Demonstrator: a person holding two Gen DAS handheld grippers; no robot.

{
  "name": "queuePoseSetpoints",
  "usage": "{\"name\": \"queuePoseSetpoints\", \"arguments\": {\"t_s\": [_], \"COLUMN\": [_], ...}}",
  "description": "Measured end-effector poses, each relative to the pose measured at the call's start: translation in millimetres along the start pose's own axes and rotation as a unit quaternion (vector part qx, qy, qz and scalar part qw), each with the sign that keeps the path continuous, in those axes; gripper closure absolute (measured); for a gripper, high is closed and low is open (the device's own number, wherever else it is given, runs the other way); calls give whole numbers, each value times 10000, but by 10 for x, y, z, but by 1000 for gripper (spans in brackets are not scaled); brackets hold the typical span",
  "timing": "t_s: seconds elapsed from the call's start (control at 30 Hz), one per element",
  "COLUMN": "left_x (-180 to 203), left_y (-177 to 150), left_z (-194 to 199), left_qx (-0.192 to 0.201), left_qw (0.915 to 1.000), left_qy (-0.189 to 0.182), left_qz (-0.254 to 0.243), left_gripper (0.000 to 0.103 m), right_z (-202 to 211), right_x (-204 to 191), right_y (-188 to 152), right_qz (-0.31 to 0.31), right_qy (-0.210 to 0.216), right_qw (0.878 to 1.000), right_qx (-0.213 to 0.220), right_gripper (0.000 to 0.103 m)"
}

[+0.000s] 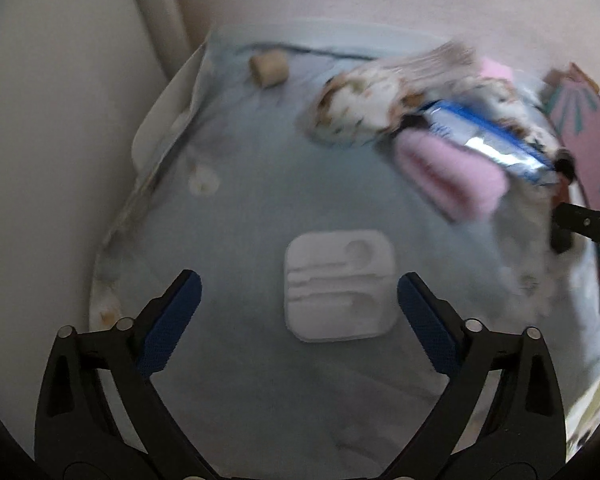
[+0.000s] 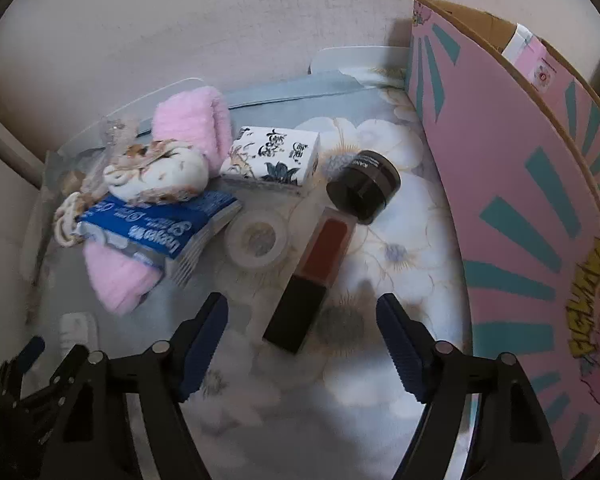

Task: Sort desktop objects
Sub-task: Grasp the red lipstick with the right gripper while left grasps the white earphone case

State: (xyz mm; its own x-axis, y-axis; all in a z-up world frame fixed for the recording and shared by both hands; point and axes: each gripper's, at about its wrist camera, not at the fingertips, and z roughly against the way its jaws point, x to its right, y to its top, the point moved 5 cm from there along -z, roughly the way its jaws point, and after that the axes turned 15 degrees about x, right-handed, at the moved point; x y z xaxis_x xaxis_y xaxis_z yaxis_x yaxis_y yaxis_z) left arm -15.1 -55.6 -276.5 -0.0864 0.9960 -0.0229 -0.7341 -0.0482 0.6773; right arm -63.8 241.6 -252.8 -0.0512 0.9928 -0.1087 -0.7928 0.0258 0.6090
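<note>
Floral tablecloth (image 2: 400, 240) against pale wall. Red-and-black lipstick tube (image 2: 310, 276) lying flat just ahead of right gripper (image 2: 302, 320), long axis near-to-far, black cap nearest, tilted slightly right. Both jaws spread, holding nothing; left gripper (image 1: 300, 300) over white earphone tray (image 1: 340, 284).

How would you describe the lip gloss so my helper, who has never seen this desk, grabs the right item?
Start at the pink box on the right. Left of it, past the black jar, the lip gloss lies flat beside the tape roll. It alone is long and square-sided: red tube, black cap.

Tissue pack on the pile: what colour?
Blue with white lettering and silvery ends; the tissue pack shows sharpest in the right wrist view.
</note>
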Motion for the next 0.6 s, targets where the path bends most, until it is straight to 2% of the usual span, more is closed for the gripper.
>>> {"name": "queuePoseSetpoints", "arguments": {"t_s": [0.07, 0.2, 0.37, 0.43, 0.53, 0.6], "left_x": [-21, 12, 39, 26, 57, 71], "left_y": [-25, -45, -123, -168, -143, -142], "left_z": [21, 60, 36, 16, 8, 46], "left_qx": [130, 264, 160, 114, 116, 170], "left_qw": [9998, 9996, 9996, 9996, 9996, 9996], "left_qy": [15, 35, -17, 4, 20, -12], "left_qz": [113, 134, 213, 277, 261, 222], "left_gripper": [6, 7, 7, 7, 14, 27], "right_z": [-38, -95, -123, -128, -131, -133], "right_x": [-3, 31, 41, 55, 92, 118], "right_y": [-2, -26, -52, -45, -19, -7], "right_qz": [80, 36, 167, 233, 336, 389], "right_qy": [-65, -100, -145, -212, -326, -377], "right_qw": [9999, 9999, 9997, 9994, 9987, 9982], "right_qx": [61, 72, 107, 149, 221, 266], "right_gripper": [36, 37, 37, 43, 60, 70]}}
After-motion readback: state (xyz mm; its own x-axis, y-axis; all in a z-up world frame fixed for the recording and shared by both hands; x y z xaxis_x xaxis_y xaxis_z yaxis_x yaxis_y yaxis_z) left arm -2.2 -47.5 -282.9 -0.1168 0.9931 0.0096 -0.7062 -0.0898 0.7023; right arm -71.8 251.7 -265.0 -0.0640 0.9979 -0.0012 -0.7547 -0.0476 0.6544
